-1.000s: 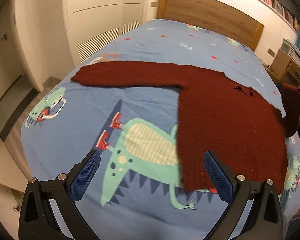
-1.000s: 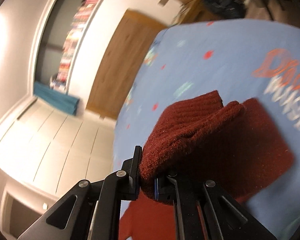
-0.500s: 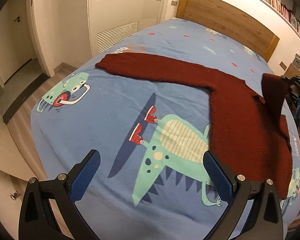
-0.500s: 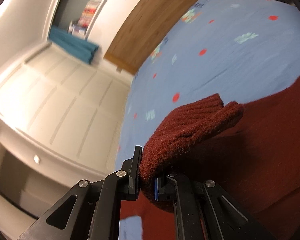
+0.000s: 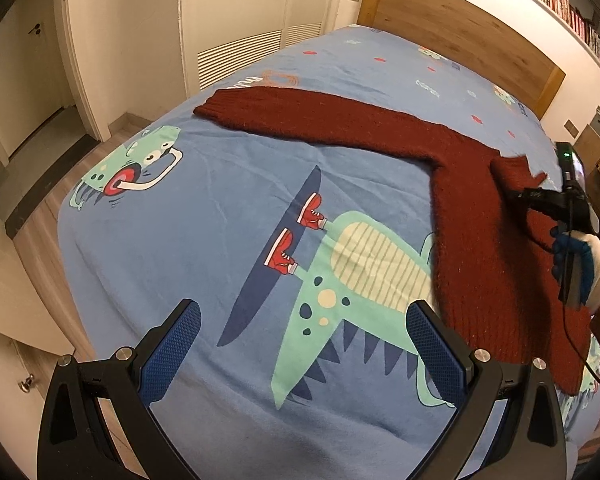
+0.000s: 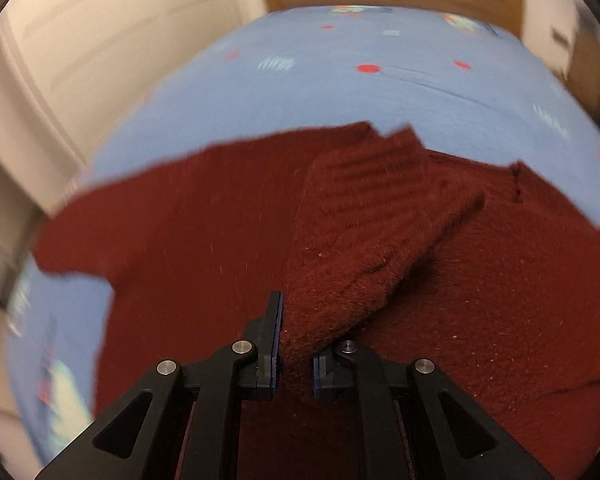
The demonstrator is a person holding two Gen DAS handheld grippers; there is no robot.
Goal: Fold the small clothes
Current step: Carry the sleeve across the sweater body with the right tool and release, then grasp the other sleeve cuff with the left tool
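Note:
A dark red knitted sweater [image 5: 484, 240] lies flat on the blue bed sheet [image 5: 220, 208], one sleeve [image 5: 308, 116] stretched out to the left. My left gripper [image 5: 304, 344] is open and empty, low over the sheet's dinosaur print near the sweater's hem. My right gripper [image 6: 296, 354] is shut on the other sleeve's ribbed cuff [image 6: 364, 232] and holds it above the sweater's body [image 6: 188, 248]. In the left wrist view the right gripper [image 5: 516, 196] shows at the far right with that cuff [image 5: 512, 172] folded inward over the chest.
A wooden headboard [image 5: 460, 32] stands at the far end of the bed. White wardrobe doors [image 5: 252, 12] and a doorway [image 5: 24, 68] lie to the left, with floor below the bed's left edge. A bookshelf [image 5: 560, 4] runs along the wall at the right.
My right gripper has carried the cuff inward over the sweater's body and tilted down toward it. My left gripper has drawn back and to the left, away from the hem, still open.

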